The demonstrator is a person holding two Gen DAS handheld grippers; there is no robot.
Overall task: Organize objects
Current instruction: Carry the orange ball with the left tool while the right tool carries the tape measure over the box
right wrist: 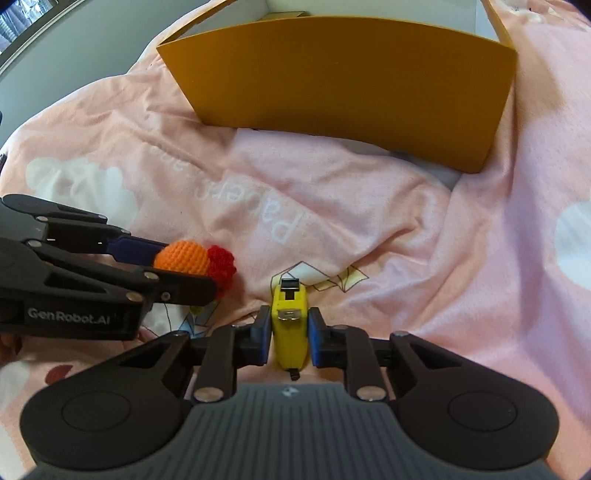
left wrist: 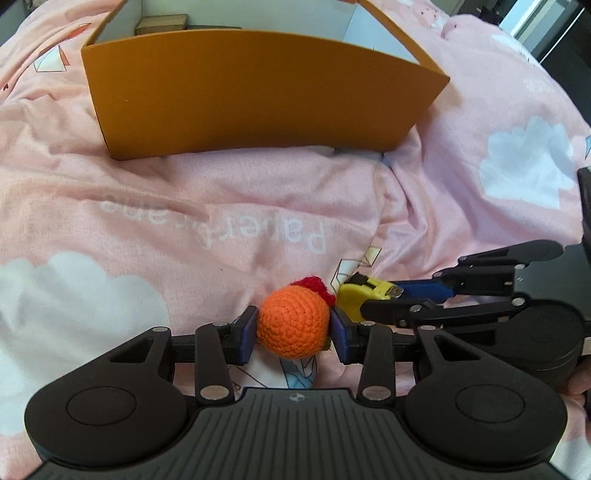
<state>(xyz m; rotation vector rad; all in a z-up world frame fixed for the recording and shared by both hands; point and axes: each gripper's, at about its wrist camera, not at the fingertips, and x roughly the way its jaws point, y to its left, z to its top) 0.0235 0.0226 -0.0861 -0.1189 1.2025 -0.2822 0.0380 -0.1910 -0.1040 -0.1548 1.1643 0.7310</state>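
Jaws of left gripper point(left wrist: 293, 334) pinch orange crochet ball point(left wrist: 293, 325), red tuft at its 1 o'clock; jaws of right gripper point(right wrist: 287, 338) pinch yellow tape measure point(right wrist: 290, 328) squarely between blue pads point(right wrist: 317, 341). Both over pink bedsheet point(left wrist: 184, 206); orange box point(left wrist: 258, 96) at 12 o'clock, apart.

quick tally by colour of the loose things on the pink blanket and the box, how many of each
Orange: 2, the orange crocheted ball with its red tuft and the open orange cardboard box
Yellow: 1, the yellow tape measure
Brown: 1, a small block in the box, too small to name
Total: 4
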